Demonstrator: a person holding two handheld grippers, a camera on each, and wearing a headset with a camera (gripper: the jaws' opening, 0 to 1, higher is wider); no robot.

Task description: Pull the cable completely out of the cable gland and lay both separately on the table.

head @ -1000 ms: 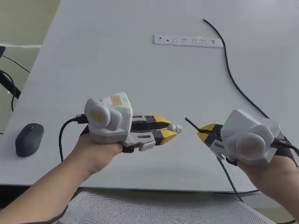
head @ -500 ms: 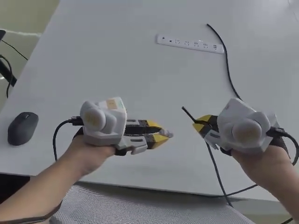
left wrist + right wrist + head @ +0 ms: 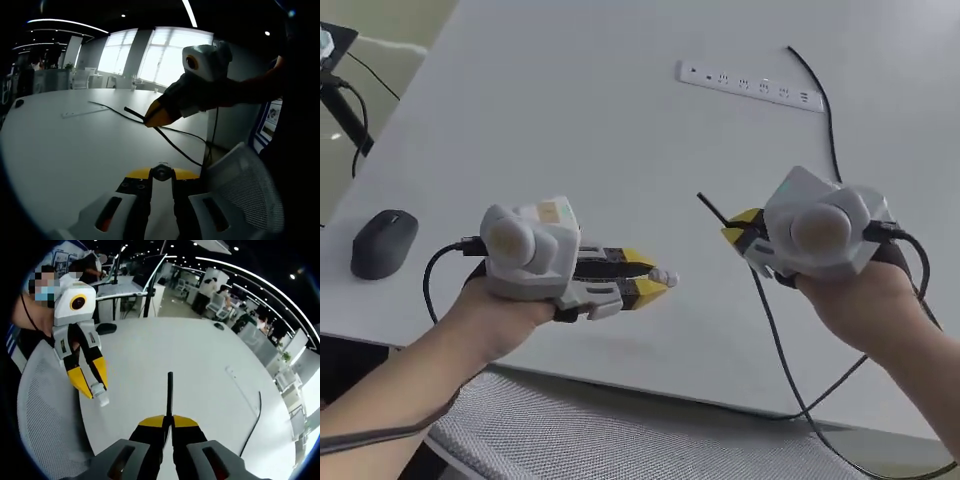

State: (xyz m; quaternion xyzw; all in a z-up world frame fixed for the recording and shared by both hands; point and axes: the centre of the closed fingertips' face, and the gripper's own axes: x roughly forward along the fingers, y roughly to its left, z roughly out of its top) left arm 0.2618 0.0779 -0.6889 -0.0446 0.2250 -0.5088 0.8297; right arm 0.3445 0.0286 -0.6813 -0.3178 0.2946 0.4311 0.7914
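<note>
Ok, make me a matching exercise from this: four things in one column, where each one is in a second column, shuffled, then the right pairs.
Things
1. gland
2. cable
3. mouse
4. power strip

Places
A. lying at the far side of the table
B. clamped in the right gripper
C. on the table near its left edge
D. clamped in the left gripper

Pairs: 1-D, 2-B, 3-C, 4-A
</note>
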